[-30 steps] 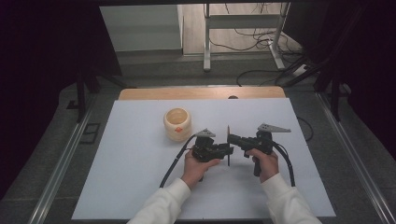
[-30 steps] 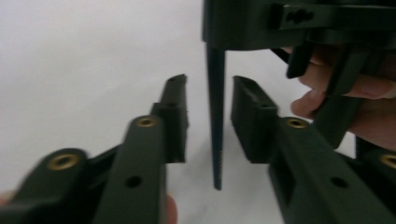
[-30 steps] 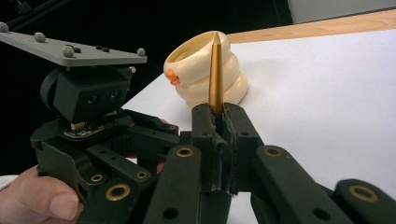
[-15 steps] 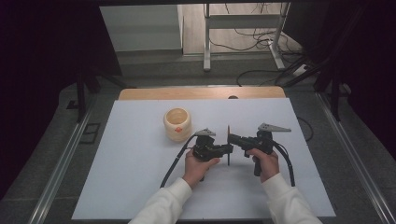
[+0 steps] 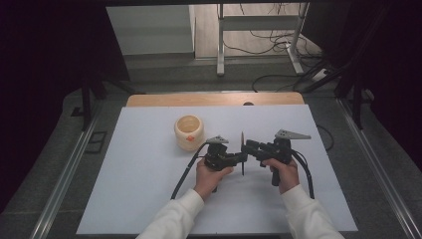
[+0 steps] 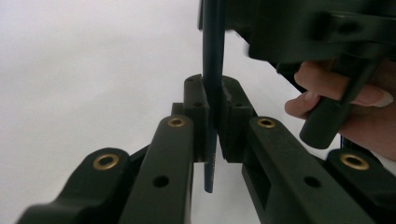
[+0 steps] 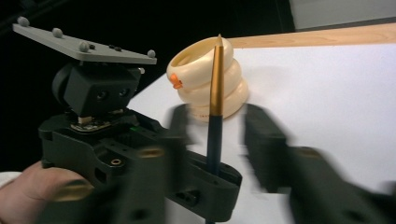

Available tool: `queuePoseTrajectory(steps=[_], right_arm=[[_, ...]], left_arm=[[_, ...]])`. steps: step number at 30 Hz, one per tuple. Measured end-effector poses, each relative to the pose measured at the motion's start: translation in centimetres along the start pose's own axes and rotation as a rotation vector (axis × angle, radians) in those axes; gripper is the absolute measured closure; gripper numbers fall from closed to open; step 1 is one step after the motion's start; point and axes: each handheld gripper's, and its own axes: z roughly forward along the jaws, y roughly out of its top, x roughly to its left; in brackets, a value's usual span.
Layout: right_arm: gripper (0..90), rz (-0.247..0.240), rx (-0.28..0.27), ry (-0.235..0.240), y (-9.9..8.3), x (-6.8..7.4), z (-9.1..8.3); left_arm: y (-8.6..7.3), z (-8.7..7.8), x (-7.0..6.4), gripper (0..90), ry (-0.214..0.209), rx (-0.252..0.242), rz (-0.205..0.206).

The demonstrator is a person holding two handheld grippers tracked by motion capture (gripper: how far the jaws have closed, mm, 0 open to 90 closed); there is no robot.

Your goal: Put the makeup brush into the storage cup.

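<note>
The left claw (image 6: 212,116) is pinched tight on a thin dark pencil-like stick with a golden pointed end (image 7: 215,84) — its pads press the shaft from both sides, and the stick stands upright between them, the dark lower end poking out below. The right claw (image 7: 215,130) is spread wide, its jaws blurred on either side of the stick and touching nothing. From above, the stick (image 5: 242,152) rises between the two claws, the left claw (image 5: 240,158) and the right claw (image 5: 247,145) almost nose to nose over the middle of the white worktop (image 5: 139,194). What the stick really is stays hard to tell; its top is cut off in the left gripper view. Beyond it, well apart towards the far left, sits a cream ribbed round pot with a small orange mark (image 5: 189,132).
</note>
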Motion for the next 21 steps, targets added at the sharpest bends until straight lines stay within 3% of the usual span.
queuePoseTrajectory(steps=[3,6,9,10,12,13,21], right_arm=[[46.2,-0.043,-0.011,-0.003,0.3,0.3,-0.1],[46.4,-0.016,-0.032,0.039,0.6,0.6,-0.2],[43.7,0.007,-0.035,0.005,0.9,0.8,-0.3],[34.6,0.005,-0.051,0.014,1.0,1.0,-0.5],[31.5,0.002,-0.053,0.016,1.0,1.0,-0.6],[23.6,-0.009,-0.06,0.012,1.2,1.1,-0.9],[9.3,0.003,-0.053,0.022,1.2,1.1,-2.3]], left_arm=[[0.1,-0.3,0.1,83.6,0.006,-0.009,-0.006],[0.1,-0.6,0.1,83.6,0.012,-0.009,0.0],[0.1,-0.7,0.1,83.6,0.017,-0.009,0.008],[0.1,-0.8,0.0,83.6,0.019,-0.01,0.01],[0.2,-0.9,-0.1,83.6,0.021,-0.011,0.015],[0.2,-1.1,-0.1,83.6,0.024,-0.016,0.016],[0.4,-2.0,0.1,83.6,0.029,-0.028,0.017]])
